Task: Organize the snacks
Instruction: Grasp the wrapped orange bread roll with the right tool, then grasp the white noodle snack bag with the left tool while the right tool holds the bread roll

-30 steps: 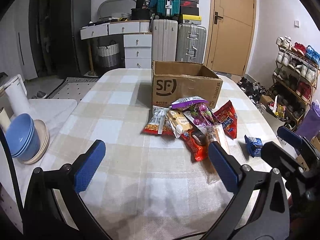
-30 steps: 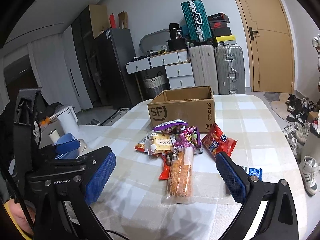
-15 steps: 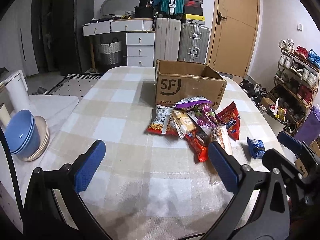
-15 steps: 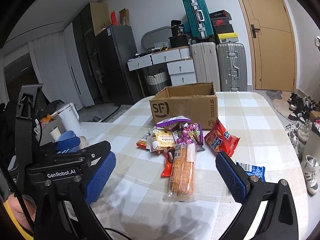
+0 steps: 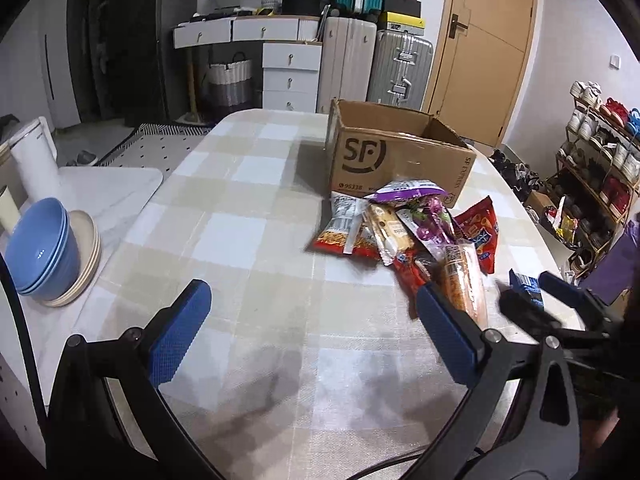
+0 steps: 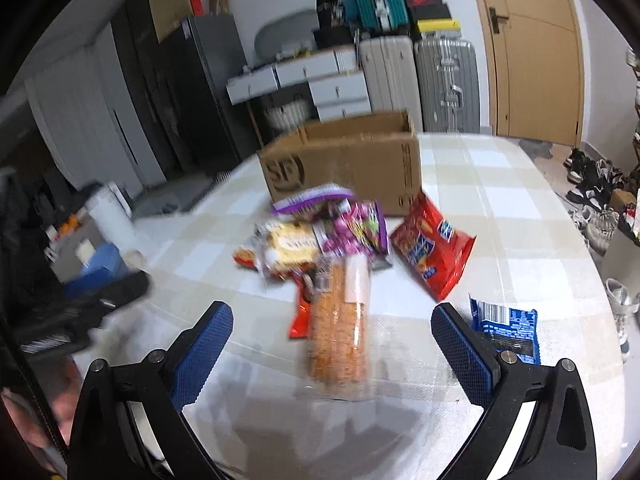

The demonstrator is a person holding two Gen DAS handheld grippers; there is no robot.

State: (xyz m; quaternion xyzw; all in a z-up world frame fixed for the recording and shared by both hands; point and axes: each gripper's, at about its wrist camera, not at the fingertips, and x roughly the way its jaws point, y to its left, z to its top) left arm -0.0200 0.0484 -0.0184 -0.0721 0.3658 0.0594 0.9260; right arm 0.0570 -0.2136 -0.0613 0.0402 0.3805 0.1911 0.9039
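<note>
Checked cloth in beige and white covers the rounded table [image 5: 248,240], which fills most of both wrist views. Behind it stand a white chest of drawers [image 5: 292,74], two upright suitcases [image 5: 376,66] with a teal case and shoe boxes stacked above, and a wooden door [image 5: 480,40]; a shoe rack [image 5: 600,160] lines the right wall. To the left, on a lower white counter, a stack of blue bowls [image 5: 42,252] sits on beige plates beside a white kettle [image 5: 34,156].

At the far middle of the table an open cardboard box [image 5: 400,160] marked SF stands upright; its inside cannot be seen from either camera. Just in front of it, on the near side, lies the pile of snacks [image 6: 320,236]: purple, yellow and red bags overlapping, with a long clear pack of orange sticks [image 6: 340,336] pointing toward the cameras. A red bag [image 6: 432,248] lies just right of the pile, and a small blue packet [image 6: 506,326] lies apart, further right and nearer.

Left gripper [image 5: 308,334] hovers over bare cloth, fingers spread wide, holding nothing. Right gripper [image 6: 332,350] is likewise spread wide, with the orange pack lying between its fingertips but untouched.
</note>
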